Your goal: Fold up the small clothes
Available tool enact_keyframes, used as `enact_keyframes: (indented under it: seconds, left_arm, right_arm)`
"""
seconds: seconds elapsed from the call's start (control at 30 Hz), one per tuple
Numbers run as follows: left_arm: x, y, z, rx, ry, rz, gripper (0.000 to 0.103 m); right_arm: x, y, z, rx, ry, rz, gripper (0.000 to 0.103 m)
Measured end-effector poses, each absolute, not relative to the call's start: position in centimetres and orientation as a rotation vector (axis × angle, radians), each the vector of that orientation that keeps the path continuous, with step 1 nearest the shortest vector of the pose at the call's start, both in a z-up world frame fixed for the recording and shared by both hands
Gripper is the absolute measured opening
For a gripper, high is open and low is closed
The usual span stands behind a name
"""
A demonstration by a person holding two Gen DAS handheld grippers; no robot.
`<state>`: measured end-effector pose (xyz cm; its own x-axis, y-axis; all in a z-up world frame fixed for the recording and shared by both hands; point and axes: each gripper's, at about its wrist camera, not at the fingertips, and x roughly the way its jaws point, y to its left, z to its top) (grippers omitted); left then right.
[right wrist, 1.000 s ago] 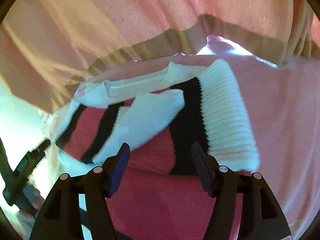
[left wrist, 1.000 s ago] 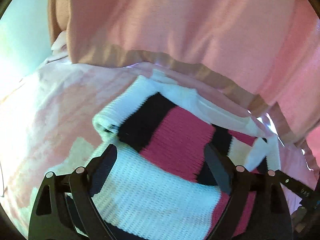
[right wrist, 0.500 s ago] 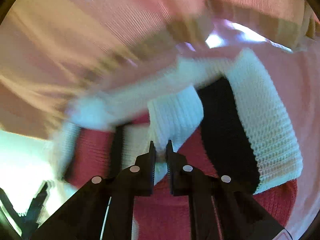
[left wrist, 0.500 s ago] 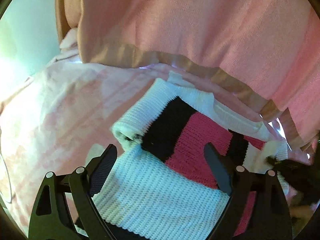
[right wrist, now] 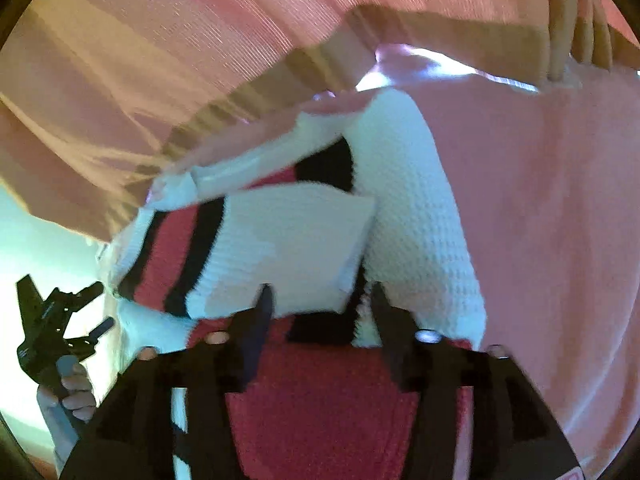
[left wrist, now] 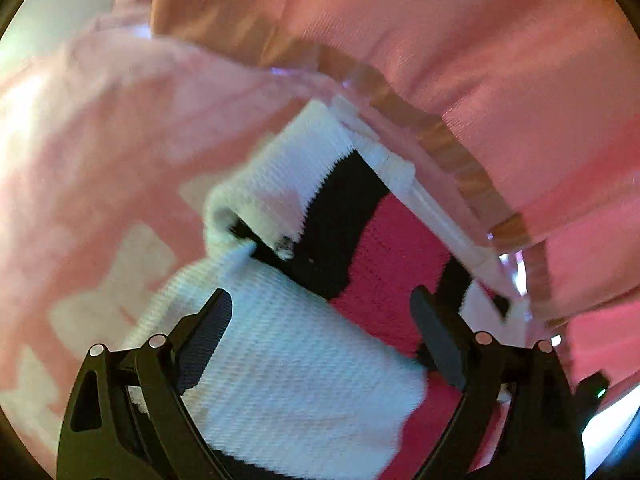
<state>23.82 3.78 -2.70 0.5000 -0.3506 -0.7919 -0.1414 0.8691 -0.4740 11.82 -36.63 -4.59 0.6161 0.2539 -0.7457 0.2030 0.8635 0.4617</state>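
Observation:
A small knit sweater [left wrist: 384,264] with white, black and pink-red stripes lies on a pink bedspread [left wrist: 100,152]. My left gripper [left wrist: 320,316] is open just above a white folded part [left wrist: 304,380] of the sweater, holding nothing. In the right wrist view the sweater [right wrist: 320,400] fills the lower middle, with a white sleeve [right wrist: 288,248] folded across it. My right gripper [right wrist: 320,312] is open close over the sleeve's near edge, empty. The left gripper [right wrist: 52,328] shows at the far left of the right wrist view, held in a hand.
A pink curtain with a tan band [left wrist: 440,60] hangs just behind the sweater and also fills the top of the right wrist view [right wrist: 200,60]. The bedspread [right wrist: 552,220] extends to the right. A pale wall [left wrist: 60,8] shows at the upper left.
My right gripper was shut on the white sleeve half a second ago and has now opened, leaving the sleeve folded across the sweater. My left gripper stayed open and shifted a little.

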Motion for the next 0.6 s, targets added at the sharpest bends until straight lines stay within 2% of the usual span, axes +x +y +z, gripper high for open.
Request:
enact_keyframes:
  seconds: [0.23,0.27,0.3,0.33,0.5,0.53,0.6]
  left_arm:
    - [26.7,3.5,-5.2,-0.544,1.097,-0.080,0.088]
    - [27.1,4.0,-5.9,-0.583,1.113,-0.077,0.086]
    - [27.3,4.3,-6.3,-0.612,1.116,-0.075,0.084]
    - [27.5,4.8,-6.4,-0.636,1.112,-0.063,0.077]
    - [28.1,6.8,-5.5,-0.704,1.063,-0.029,0.021]
    - [28.1,7.2,-5.0,-0.706,1.033,-0.040,0.015]
    - [27.9,8.1,-4.3,-0.718,0.998,-0.017,0.015]
  right_arm:
    - [14.1,-35.3,-6.7,0.576,0.961,0.014,0.057]
    - [14.3,-34.9,-6.7,0.558,0.947,0.009,0.051]
    - [14.6,-34.5,-6.6,0.544,0.939,0.008,0.031]
    - [14.9,-34.2,-6.3,0.530,0.927,0.012,0.011]
    - [14.5,-33.0,-0.8,0.459,0.753,0.057,0.008]
    - [14.2,-32.8,0.3,0.447,0.721,0.072,0.008]
    - [13.2,-32.6,3.6,0.425,0.612,0.146,0.008]
